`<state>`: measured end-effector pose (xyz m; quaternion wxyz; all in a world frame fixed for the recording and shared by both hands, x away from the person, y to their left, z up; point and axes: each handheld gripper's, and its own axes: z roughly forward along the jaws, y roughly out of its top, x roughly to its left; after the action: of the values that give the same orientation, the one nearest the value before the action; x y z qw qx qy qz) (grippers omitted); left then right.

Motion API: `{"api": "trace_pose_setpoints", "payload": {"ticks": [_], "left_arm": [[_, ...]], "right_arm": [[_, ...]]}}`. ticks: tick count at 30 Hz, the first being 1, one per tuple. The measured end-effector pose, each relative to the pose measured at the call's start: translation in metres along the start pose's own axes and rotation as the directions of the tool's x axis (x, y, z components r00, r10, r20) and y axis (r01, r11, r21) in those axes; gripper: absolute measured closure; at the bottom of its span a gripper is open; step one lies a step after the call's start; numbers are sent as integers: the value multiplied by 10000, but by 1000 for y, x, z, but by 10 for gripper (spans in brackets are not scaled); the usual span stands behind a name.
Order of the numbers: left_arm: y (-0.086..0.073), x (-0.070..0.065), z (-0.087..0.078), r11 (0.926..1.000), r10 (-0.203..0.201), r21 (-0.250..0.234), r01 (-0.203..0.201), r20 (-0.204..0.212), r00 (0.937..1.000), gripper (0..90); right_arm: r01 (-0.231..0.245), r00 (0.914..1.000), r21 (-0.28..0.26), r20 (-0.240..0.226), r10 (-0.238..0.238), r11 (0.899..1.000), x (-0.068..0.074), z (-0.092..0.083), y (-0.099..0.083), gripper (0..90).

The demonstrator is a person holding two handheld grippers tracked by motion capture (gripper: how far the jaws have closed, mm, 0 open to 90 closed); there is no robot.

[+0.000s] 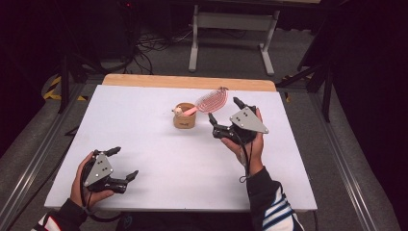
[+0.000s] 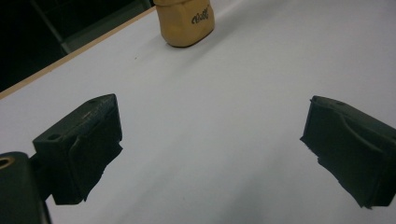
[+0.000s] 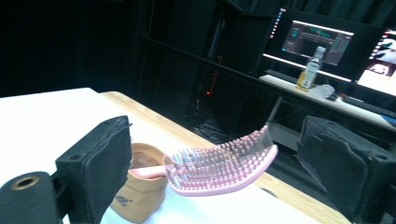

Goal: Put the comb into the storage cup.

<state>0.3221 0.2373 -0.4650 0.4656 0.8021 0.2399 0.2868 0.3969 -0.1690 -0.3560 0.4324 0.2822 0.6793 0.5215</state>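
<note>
A small tan cup (image 1: pixel 184 117) stands upright near the middle of the white table (image 1: pixel 144 144). A pink hairbrush (image 1: pixel 212 101) leans out of it, handle inside, bristled head sticking out to the right. My right gripper (image 1: pixel 225 109) sits just right of the brush head with its jaws apart; in the right gripper view the brush (image 3: pixel 222 165) lies between the jaws, untouched, with the cup (image 3: pixel 140 184) behind the left jaw. My left gripper (image 1: pixel 124 163) rests open at the table's front left; the cup (image 2: pixel 185 21) lies far ahead of it.
The table's far edge is a bare wooden strip (image 1: pixel 187 82). Beyond it stand a white metal frame (image 1: pixel 233 29) and floor cables. A shelf with monitors (image 3: pixel 322 42) and a bottle (image 3: pixel 310 70) lies off to one side.
</note>
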Motion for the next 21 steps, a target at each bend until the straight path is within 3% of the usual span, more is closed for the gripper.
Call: {"api": "trace_pose_setpoints", "payload": {"ticks": [7, 21], "left_arm": [[0, -1, 0, 10000, 25, -34, -25, 43, 10000, 56], [2, -2, -2, 9999, 120, -25, -120, 61, 9999, 56]], "right_arm": [[-31, 10000, -67, -68, 30, 10000, 3, -6, -5, 68], [459, 9984, -62, -335, -461, 9989, 12, -20, -7, 46]]}}
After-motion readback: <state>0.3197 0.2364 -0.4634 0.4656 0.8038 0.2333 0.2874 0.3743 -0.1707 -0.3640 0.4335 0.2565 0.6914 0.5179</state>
